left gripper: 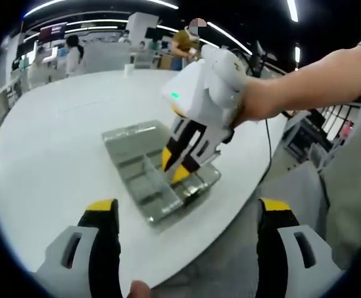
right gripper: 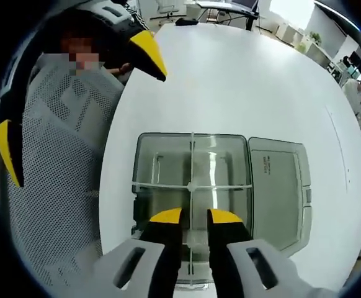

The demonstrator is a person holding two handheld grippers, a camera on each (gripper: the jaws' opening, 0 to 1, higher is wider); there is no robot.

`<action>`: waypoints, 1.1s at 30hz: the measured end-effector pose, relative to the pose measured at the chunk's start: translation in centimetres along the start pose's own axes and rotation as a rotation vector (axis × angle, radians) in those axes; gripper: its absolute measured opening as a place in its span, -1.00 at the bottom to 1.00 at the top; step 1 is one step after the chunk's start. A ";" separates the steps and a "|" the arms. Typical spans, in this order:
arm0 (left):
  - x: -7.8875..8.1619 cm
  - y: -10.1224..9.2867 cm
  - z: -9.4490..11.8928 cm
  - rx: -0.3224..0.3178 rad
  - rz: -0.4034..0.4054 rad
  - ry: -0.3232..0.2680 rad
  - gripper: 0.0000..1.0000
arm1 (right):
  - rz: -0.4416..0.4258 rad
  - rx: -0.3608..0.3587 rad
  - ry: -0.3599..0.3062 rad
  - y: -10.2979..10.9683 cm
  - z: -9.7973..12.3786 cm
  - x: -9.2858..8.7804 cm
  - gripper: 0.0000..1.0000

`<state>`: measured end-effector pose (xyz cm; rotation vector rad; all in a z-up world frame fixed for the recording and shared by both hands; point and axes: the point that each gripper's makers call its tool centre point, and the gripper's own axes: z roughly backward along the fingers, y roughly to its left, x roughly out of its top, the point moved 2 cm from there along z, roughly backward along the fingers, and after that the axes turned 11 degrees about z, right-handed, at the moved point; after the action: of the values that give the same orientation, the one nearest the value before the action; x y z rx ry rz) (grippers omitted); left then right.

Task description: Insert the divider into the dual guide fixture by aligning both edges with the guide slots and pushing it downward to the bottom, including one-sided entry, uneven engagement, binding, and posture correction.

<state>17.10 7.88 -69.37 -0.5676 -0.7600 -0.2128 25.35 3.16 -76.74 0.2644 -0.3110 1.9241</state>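
Yellow-tipped left tongs [left gripper: 187, 214] stand wide open above the white bench [left gripper: 50, 155]. Beyond, the right tongs [left gripper: 179, 166] reach into the clear fixture [left gripper: 131, 139].

Right tongs [right gripper: 194, 215] pinch the clear divider [right gripper: 191, 161], upright inside the fixture [right gripper: 144, 155] on the bench [right gripper: 242, 81].

Left gripper view low across table [left gripper: 56, 143]; right gripper view close above shared fixture [right gripper: 143, 161].
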 end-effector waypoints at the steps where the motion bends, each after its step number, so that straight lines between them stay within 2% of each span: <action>1: 0.0 -0.1 0.0 -0.001 -0.001 0.001 0.81 | -0.013 0.000 -0.005 0.0 0.0 0.0 -0.76; 9: -0.3 -0.2 0.1 -0.001 -0.006 0.008 0.80 | -0.096 0.005 -0.058 0.3 0.4 -0.1 -0.63; 18: -0.5 0.2 0.0 0.009 -0.001 0.012 0.80 | -0.193 -0.025 -0.110 0.6 1.1 -0.7 -0.55; 24: -0.2 0.2 -0.2 0.015 -0.008 0.014 0.79 | -0.294 -0.058 -0.172 0.7 2.1 -0.7 -0.48; 29: -0.1 0.3 -0.2 0.019 -0.011 0.018 0.78 | -0.329 -0.079 -0.200 0.9 2.6 -0.9 -0.43; 33: -0.1 0.5 -0.1 0.029 -0.013 0.021 0.77 | -0.374 -0.092 -0.218 1.1 2.9 -1.1 -0.30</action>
<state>17.26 8.25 -69.68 -0.5326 -0.7456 -0.2192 24.80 0.82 -74.47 0.4405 -0.4596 1.5110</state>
